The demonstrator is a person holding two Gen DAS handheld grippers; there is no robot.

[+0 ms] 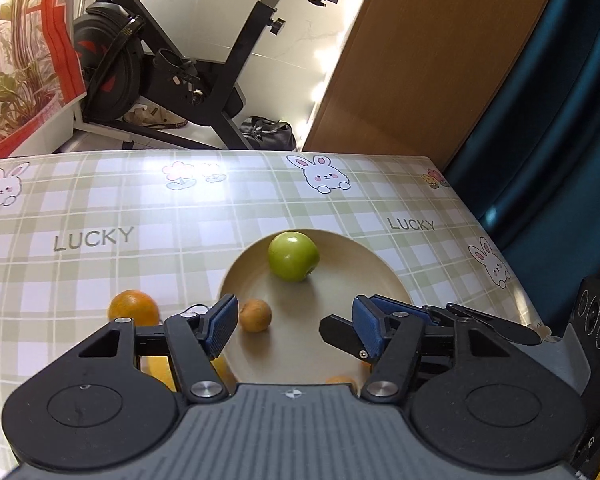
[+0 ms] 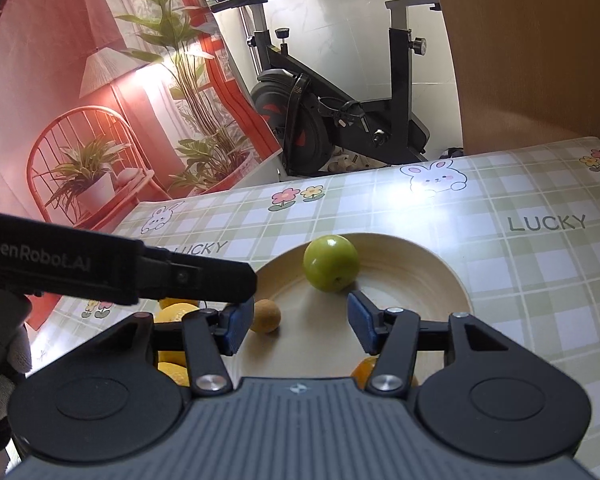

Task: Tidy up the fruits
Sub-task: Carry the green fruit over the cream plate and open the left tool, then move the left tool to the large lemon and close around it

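Because the job is to gather the fruit in one place, the cream plate [image 1: 384,268] near the middle of the checked tablecloth [image 1: 100,208] serves as the collecting dish, and two pieces already lie on it: a green apple [image 1: 294,256] toward its far rim and a small brown fruit [image 1: 255,315] close to its left edge (too small to name with confidence). The left gripper [image 1: 294,326] hangs above the near part of the plate with its blue pads apart and nothing between them, and the right gripper [image 2: 296,322] hovers over much the same spot, likewise parted and empty, so neither is carrying anything. Fruit not yet collected explains why both tools point this way: an orange [image 1: 133,307] sits on the cloth just left of the plate, and yellow fruit [image 2: 176,312] shows beyond the plate's left edge in the right wrist view, mostly hidden behind the jaws. Another orange piece [image 2: 362,370] peeks out below the right jaw near the plate's front rim, though whether it rests on the plate or the cloth I cannot tell. In my judgement the loose orange is the handiest next pick for the left side.
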